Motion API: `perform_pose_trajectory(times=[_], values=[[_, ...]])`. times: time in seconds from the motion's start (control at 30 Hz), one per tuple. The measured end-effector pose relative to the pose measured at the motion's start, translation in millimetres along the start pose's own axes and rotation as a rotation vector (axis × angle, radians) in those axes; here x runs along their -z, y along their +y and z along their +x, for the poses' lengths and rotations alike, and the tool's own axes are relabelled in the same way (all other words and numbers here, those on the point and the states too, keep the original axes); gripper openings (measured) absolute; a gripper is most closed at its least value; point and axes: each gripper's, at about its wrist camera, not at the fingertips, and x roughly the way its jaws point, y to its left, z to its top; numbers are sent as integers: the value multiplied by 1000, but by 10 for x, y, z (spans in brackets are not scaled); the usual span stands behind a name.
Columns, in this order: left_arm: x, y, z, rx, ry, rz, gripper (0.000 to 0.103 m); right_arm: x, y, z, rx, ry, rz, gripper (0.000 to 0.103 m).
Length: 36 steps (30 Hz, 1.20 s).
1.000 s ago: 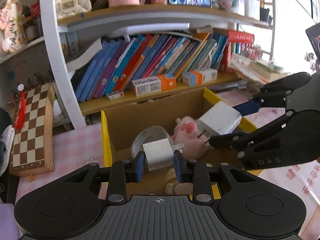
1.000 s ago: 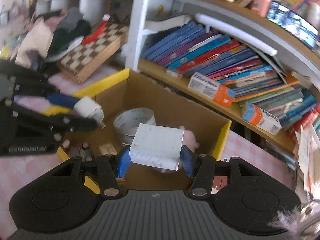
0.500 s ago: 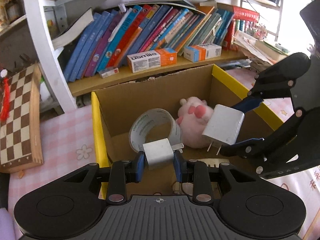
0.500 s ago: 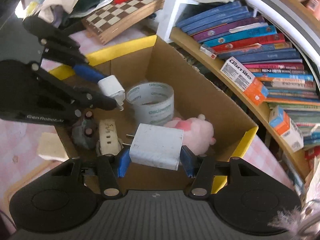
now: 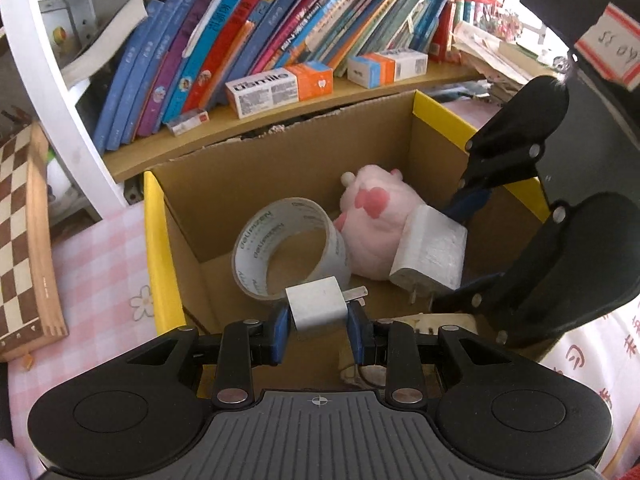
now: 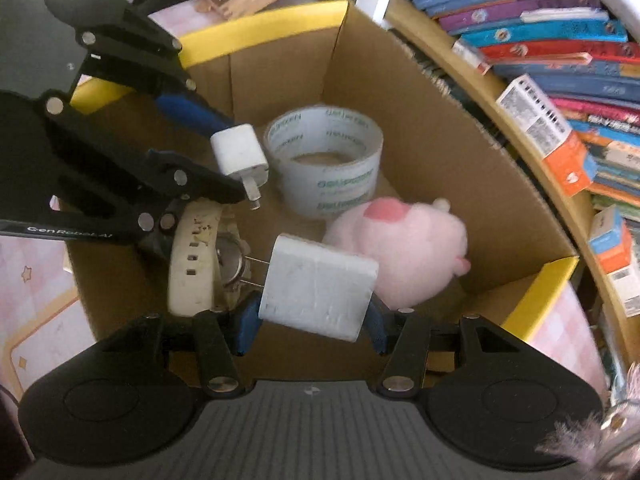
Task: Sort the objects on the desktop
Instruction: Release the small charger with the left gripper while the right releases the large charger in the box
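A cardboard box with yellow flaps (image 5: 154, 248) (image 6: 432, 128) stands open below both grippers. My left gripper (image 5: 319, 330) (image 6: 230, 164) is shut on a small white charger plug (image 5: 318, 309) (image 6: 239, 156), prongs to the right, low over the box. My right gripper (image 6: 311, 328) (image 5: 460, 248) is shut on a larger white power adapter (image 6: 318, 294) (image 5: 430, 254), held inside the box with its prongs pointing down. On the box floor lie a roll of tape (image 5: 288, 250) (image 6: 326, 160), a pink plush toy (image 5: 374, 220) (image 6: 408, 248) and a white watch (image 6: 194, 264).
A shelf of books (image 5: 256, 40) with small cartons (image 5: 280, 88) runs behind the box. A wooden chessboard (image 5: 24, 240) leans at the left on the pink checked tablecloth (image 5: 100, 272). Loose papers (image 5: 488, 48) pile up at the back right.
Both grippers have tipped downward and sunk toward the box, each still holding its white plug. The right gripper's adapter now sits inside the box beside the plush toy.
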Motion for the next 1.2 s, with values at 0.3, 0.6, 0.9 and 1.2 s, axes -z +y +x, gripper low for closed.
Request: perform_pose_trajectory(times=[0.3, 0.6, 0.9, 1.2], values=[[18, -70, 146, 2, 56, 38, 29, 75, -82, 110, -64, 29, 61, 50], [25, -81, 147, -6, 59, 38, 32, 61, -71, 103, -52, 24, 66, 51], [9, -123, -13, -25, 18, 54, 49, 78, -74, -89, -32, -23, 77, 57], [29, -96, -294, -68, -68, 24, 78, 122, -93, -385, -8, -124, 138, 77]])
